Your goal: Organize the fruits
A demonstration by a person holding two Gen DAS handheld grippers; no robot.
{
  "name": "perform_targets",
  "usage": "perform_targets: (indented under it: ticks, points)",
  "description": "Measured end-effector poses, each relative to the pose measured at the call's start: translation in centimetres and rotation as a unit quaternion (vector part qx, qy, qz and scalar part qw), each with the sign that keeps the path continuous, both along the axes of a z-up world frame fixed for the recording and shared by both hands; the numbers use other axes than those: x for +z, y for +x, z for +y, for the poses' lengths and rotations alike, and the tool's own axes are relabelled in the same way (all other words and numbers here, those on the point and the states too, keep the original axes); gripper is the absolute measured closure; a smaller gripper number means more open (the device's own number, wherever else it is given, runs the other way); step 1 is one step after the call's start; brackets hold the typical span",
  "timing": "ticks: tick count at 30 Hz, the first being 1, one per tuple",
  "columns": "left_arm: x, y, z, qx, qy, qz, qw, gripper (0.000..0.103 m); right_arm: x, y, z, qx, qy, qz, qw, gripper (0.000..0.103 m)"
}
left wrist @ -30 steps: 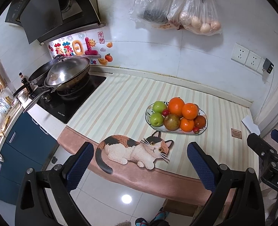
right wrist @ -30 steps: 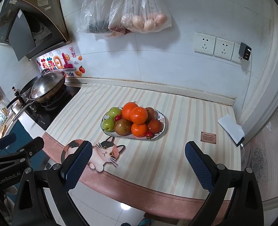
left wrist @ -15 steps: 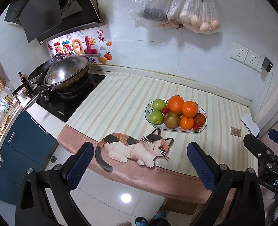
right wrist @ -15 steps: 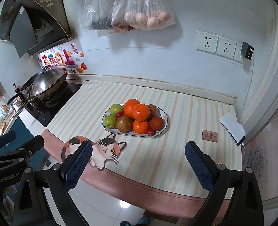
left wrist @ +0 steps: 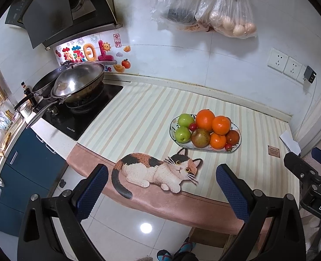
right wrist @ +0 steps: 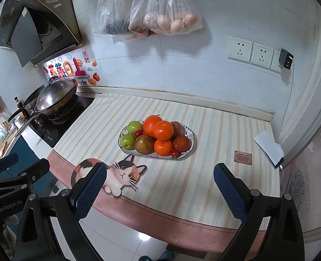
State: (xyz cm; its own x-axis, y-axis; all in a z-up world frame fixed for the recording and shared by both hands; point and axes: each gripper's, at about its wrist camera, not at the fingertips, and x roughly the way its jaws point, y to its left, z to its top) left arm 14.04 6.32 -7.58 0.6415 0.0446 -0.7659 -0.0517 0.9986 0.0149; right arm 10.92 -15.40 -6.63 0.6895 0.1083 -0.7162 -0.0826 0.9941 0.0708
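Kitchen counter [right wrist: 204,100], covered by a striped mat [right wrist: 182,184] with a pink front border and a printed calico cat [right wrist: 119,175].
Landmark: oval fruit plate [right wrist: 192,148] at mid-mat.
- Cat print: just in front of the plate, at the mat's front edge.
- Black hob [right wrist: 58,126]: well left of the plate, bearing a lidded wok [right wrist: 53,96].
- Small brown label [right wrist: 243,157]: right of the plate.
- White and dark flat item [right wrist: 269,150]: farther right, at the wall corner.

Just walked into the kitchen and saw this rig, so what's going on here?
A person is holding two grippers over the edge of the striped counter, about to sort fruit. The left gripper and right gripper are both open and empty, short of the plate. The oranges, green apples and other fruit all sit piled on the plate, untouched. A wok sits on the stove.
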Motion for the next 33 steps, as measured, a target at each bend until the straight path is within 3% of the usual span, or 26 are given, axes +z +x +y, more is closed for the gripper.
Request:
perform_targets:
  ticks: [33]
  points:
    - [-0.2, 0.33, -0.49, -0.011, -0.004, -0.003, 0.9999, 0.002, -0.36, -0.08, 0.1, -0.004, 0.0, 0.001, 1.0, 0.002]
